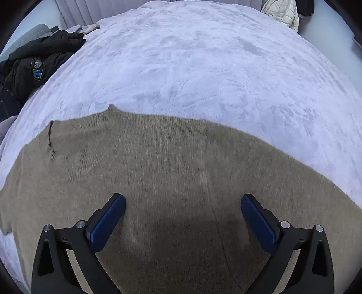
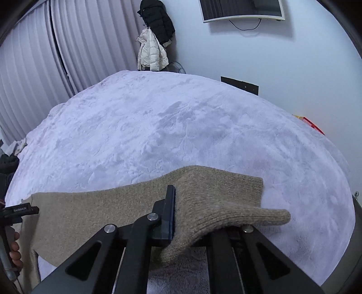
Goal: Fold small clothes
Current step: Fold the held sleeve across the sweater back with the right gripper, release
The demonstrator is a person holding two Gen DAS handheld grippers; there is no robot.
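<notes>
A tan knit sweater (image 1: 158, 171) lies spread on the pale lilac bed cover (image 1: 203, 67). My left gripper (image 1: 183, 201) hovers over the sweater's body, jaws wide open with blue pads, holding nothing. In the right wrist view my right gripper (image 2: 178, 208) is shut on the sweater's sleeve (image 2: 215, 203), which drapes over the right finger and hides it. The cuff (image 2: 271, 216) sticks out to the right. The rest of the sweater (image 2: 90, 214) stretches left toward the left gripper (image 2: 20, 210).
A black jacket (image 1: 38, 65) lies at the bed's left edge. A white puffer coat (image 2: 150, 52) and a black coat (image 2: 158, 20) hang by the far wall. Curtains (image 2: 45, 67) are on the left; a monitor (image 2: 242, 9) is on the wall.
</notes>
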